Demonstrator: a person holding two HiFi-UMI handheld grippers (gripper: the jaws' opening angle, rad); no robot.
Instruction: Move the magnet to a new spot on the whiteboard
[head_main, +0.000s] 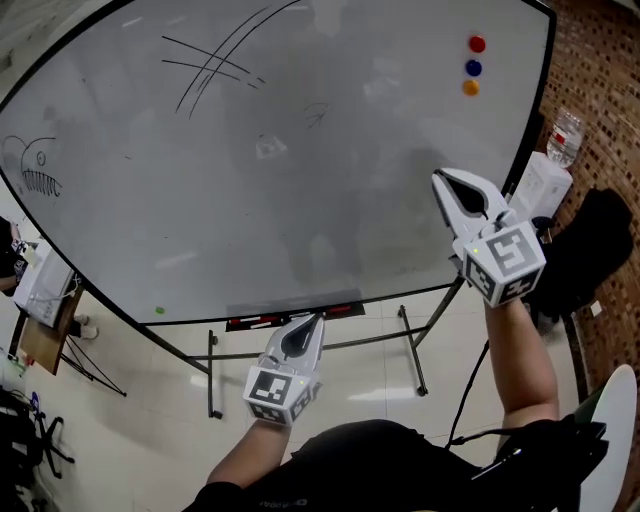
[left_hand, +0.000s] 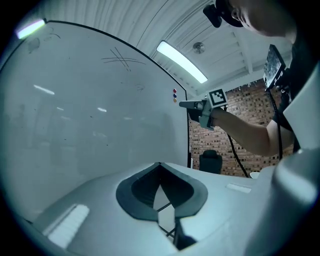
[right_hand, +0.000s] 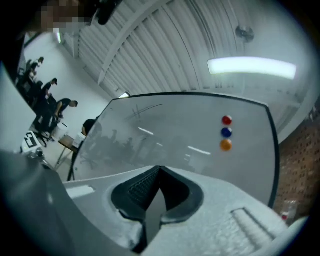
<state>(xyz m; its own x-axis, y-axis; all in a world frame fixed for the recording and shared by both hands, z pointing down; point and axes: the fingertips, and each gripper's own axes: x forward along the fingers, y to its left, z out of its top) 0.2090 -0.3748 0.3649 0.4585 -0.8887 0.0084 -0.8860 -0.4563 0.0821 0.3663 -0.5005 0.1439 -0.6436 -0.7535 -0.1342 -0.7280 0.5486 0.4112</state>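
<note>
Three round magnets sit in a column at the whiteboard's (head_main: 300, 180) upper right: red (head_main: 477, 44), blue (head_main: 473, 68) and orange (head_main: 470, 88). In the right gripper view they appear as red (right_hand: 227, 120), blue (right_hand: 226, 132) and orange (right_hand: 226, 144), ahead and to the right of the jaws. My right gripper (head_main: 445, 180) is held in front of the board's right part, below the magnets, shut with nothing between its jaws (right_hand: 160, 170). My left gripper (head_main: 312, 322) is low by the board's bottom edge, shut and empty (left_hand: 160, 165).
A marker tray (head_main: 295, 315) runs under the board's bottom edge, above the metal stand legs (head_main: 412, 350). A water bottle (head_main: 565, 135), a white box (head_main: 540, 185) and a black chair (head_main: 590, 250) stand by the brick wall at right. Several people (right_hand: 47, 105) are far left.
</note>
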